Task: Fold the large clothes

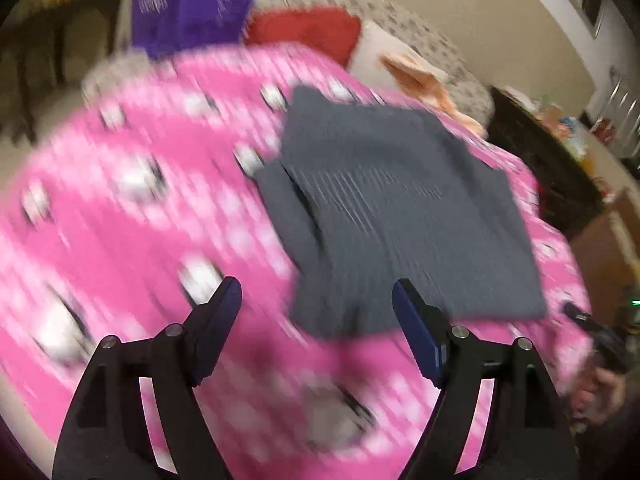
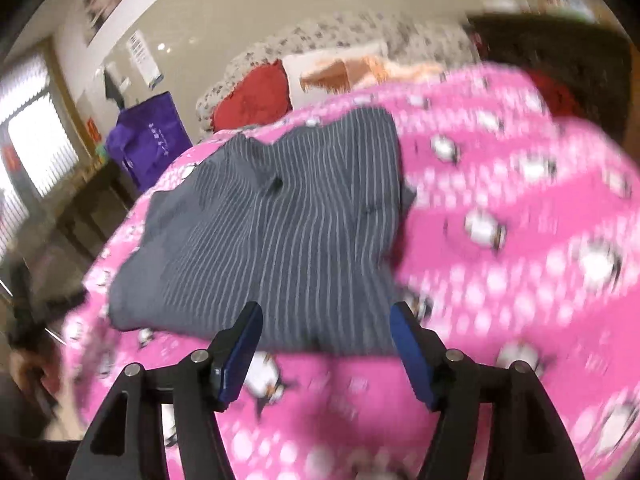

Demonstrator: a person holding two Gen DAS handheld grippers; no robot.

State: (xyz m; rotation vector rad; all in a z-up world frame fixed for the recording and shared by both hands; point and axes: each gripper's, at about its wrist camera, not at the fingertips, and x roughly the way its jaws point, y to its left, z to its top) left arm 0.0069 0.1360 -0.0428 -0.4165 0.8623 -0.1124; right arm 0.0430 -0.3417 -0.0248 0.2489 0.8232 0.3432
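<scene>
While both grippers hang empty, the striped grey garment point(image 2: 276, 240) lies folded on the pink blanket point(image 2: 520, 280).
Soft, light, floppy cloth — best pinched at its near corners; left gripper point(image 1: 316, 312) and right gripper point(image 2: 326, 332) both stand spread.

Motion blur smears most of the left wrist view: the white figures printed on the pink bedspread point(image 1: 132, 216) are streaks there, their shapes unreadable, and the pinstripes of the grey garment point(image 1: 400, 208) melt into its surface. The garment's near edge is soft — whether it is one layer or several cannot be told. At the right edge a hand point(image 1: 600, 388) holding something dark is cut off by the lens rim. In the right wrist view the bedspread's right half point(image 2: 540, 240) is blurred too, and a person point(image 2: 28, 360) at the left edge is only a smudge. White lettering on the purple bag point(image 2: 148, 140) is too small to read.
</scene>
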